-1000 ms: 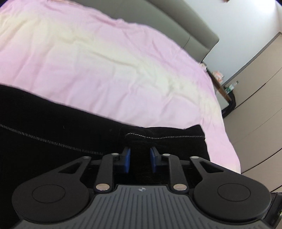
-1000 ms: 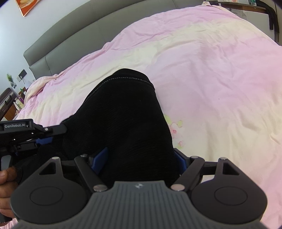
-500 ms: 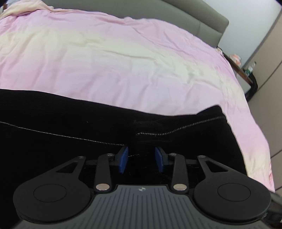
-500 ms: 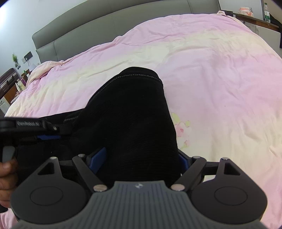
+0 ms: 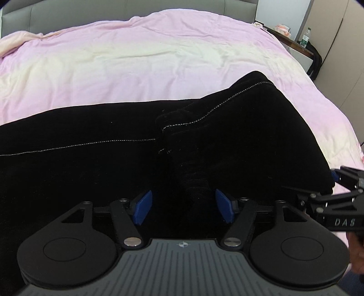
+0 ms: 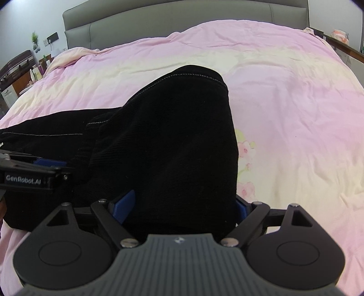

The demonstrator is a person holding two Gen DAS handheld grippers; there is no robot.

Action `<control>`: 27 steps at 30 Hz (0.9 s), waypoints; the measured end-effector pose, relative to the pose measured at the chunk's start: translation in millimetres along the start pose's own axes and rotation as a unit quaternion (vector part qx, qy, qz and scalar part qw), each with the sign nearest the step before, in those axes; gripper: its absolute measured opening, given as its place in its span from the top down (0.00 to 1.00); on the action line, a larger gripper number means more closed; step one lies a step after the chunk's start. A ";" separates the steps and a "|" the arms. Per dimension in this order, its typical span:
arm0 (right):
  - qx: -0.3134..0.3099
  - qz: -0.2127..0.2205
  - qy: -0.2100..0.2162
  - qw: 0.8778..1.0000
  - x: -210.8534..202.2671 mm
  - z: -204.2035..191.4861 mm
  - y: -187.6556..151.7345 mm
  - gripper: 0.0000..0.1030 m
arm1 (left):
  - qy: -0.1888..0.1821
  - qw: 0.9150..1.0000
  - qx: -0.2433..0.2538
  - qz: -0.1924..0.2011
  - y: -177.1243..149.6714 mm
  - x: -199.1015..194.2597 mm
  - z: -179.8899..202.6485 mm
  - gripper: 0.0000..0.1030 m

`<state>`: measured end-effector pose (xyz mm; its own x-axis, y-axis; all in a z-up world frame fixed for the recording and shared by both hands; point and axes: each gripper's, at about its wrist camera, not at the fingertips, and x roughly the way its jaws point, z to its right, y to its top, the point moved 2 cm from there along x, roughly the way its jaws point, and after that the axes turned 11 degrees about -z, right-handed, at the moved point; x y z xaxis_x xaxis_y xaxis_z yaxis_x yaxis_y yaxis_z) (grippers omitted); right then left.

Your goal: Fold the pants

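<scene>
1. Bedroom: grey padded headboard [image 6: 182, 16] at the far end, bed [image 5: 159, 59] covered by a pink and cream duvet with a small flower print [image 6: 245, 145] on the right-hand side.
2. Clutter at the edges: shelf with a small plant [image 6: 34, 38] far left in the right wrist view, nightstand with a bottle [image 5: 303, 39] far right in the left wrist view.
3. Black pants [image 5: 204, 141] lie on the duvet, running across the near part of the bed. Light contrast stitching [image 5: 79, 144] runs along the leg, and one part is doubled over at the right end, forming a rounded hump [image 6: 182, 109].
4. Left gripper [image 5: 183, 210]: jaws have just been opening, blue pads [image 5: 142, 208] now spread. Black fabric sits between them with a ridge of cloth rising in the gap, but the pads are not pressing on it.
5. Right gripper [image 6: 182, 205]: jaws have just been opening a little further and stand wide. The folded hump of the pants fills the gap; the left pad [image 6: 124, 205] shows clear, the right pad is mostly hidden behind cloth. Can't confirm pad contact, reads as released.
6. Each gripper appears in the other's view: the left one at the left edge of the right wrist view, low over the pants, the right one at the right edge of the left wrist view, with part of a hand [image 5: 356, 255] behind it.
</scene>
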<state>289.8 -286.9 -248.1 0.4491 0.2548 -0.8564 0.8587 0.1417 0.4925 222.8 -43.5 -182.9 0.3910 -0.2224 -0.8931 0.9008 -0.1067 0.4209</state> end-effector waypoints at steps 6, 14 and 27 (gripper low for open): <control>0.009 -0.003 0.004 1.000 0.7 2.4 0.3 0.19 | 0.010 1.000 0.003 -0.005 6.3 3.8 -2.5 0.11; 0.011 0.007 0.002 1.000 -1.2 1.9 -0.3 0.20 | -0.005 1.000 -0.017 -0.009 6.5 16.2 -12.6 0.00; 0.074 0.143 -0.049 0.986 -38.9 19.6 0.2 0.20 | 0.007 0.985 -0.150 0.084 -45.8 -94.0 -109.5 0.09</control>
<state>277.4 -315.5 -217.8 0.6933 0.1696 -0.7004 0.7171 -0.0659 0.6938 165.5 88.4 -135.6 0.5391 -0.1987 -0.8184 0.8381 0.2224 0.4981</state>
